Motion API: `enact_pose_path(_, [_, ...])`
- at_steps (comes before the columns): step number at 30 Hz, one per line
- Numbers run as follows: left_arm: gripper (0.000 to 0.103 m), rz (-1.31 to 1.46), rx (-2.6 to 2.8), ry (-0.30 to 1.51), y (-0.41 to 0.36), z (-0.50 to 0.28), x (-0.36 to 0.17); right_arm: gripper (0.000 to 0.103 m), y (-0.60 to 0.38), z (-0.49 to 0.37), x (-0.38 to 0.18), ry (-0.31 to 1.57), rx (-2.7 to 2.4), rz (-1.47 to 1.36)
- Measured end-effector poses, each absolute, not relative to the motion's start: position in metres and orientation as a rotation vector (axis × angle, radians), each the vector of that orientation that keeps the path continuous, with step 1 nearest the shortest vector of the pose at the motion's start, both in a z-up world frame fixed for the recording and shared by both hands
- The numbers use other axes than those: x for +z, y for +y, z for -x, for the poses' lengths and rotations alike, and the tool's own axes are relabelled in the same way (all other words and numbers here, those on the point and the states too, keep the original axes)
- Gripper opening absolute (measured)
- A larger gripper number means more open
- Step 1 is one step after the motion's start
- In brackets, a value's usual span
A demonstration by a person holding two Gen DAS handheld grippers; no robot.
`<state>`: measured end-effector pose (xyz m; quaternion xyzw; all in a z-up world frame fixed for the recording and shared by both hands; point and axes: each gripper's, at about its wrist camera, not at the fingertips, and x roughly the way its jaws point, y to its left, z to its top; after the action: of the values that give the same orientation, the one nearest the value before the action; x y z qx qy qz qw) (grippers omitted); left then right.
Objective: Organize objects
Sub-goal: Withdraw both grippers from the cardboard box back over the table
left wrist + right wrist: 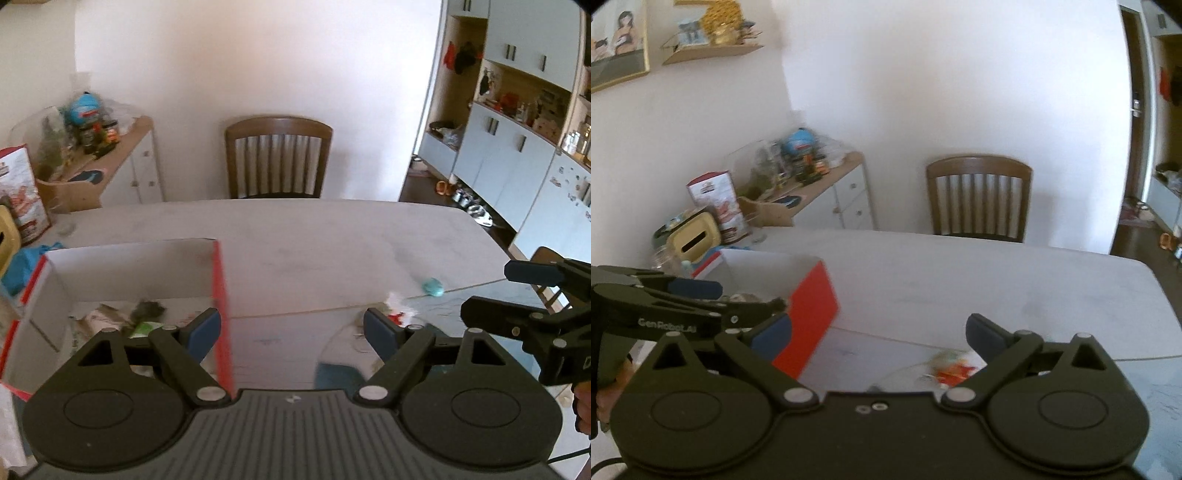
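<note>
Left gripper (291,328) spread at red box (221,295) edge, bare table (314,236) beyond

Both tongs (291,328) (879,338) agape, empty

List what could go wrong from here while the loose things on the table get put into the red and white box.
1. The left gripper hangs open right at the box wall; a careless sweep could shove or tip the box.
2. The right gripper is close beside the left, so they might collide over the box.
3. The small teal object lies near the table edge and could be knocked off.
</note>
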<state>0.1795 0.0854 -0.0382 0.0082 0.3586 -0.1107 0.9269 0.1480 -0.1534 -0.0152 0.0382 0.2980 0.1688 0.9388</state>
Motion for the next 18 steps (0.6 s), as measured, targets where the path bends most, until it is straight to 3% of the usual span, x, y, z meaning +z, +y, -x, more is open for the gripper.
enact_pose_path(4, [0.093, -0.020, -0.252, 0.748, 0.065, -0.182, -0.044, 0.100, -0.182, -0.144, -0.023, 0.612, 0.300, -0.078])
enact_pose_path(18, [0.103, -0.024, -0.285, 0.766, -0.002, -0.202, -0.089, 0.100, -0.270, -0.153, -0.062, 0.683, 0.155, -0.094])
